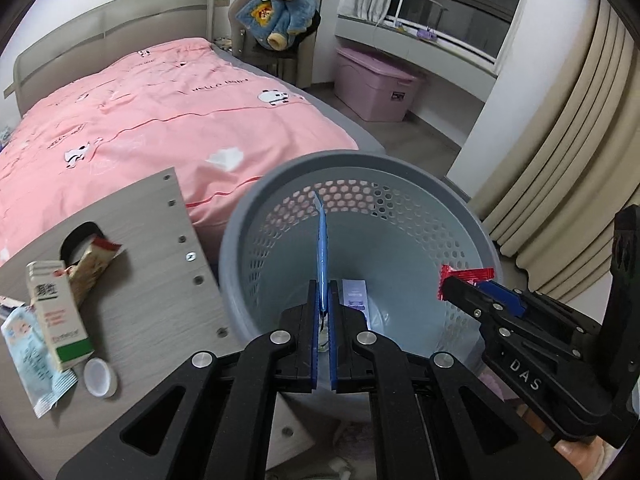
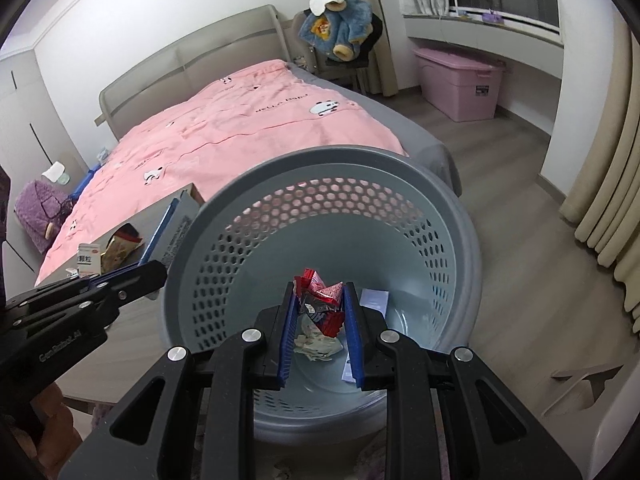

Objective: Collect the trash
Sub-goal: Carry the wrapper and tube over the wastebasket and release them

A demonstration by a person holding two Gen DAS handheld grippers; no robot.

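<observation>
A grey perforated basket (image 1: 248,208) stands beside the wooden table (image 1: 140,300). My left gripper (image 1: 324,288) is shut on a thin blue packet (image 1: 321,240), held edge-on above the basket's opening. In the right wrist view, my right gripper (image 2: 320,292) is shut on a crumpled red wrapper (image 2: 320,300) over the basket (image 2: 208,208). A white box (image 2: 374,300) and crumpled white paper (image 2: 316,344) lie on the basket's floor. The right gripper (image 1: 460,286) with its red wrapper (image 1: 466,274) shows over the basket's right rim. The left gripper (image 2: 154,272) and its packet (image 2: 172,232) show at the left rim.
On the table lie a white carton (image 1: 56,316), a snack wrapper (image 1: 94,264), a white lid (image 1: 100,376) and a pale blue sachet (image 1: 32,360). A bed with a pink cover (image 1: 140,120) is behind. A pink storage box (image 1: 376,84), a chair with a blue coat (image 1: 276,16) and curtains (image 1: 560,160) stand farther off.
</observation>
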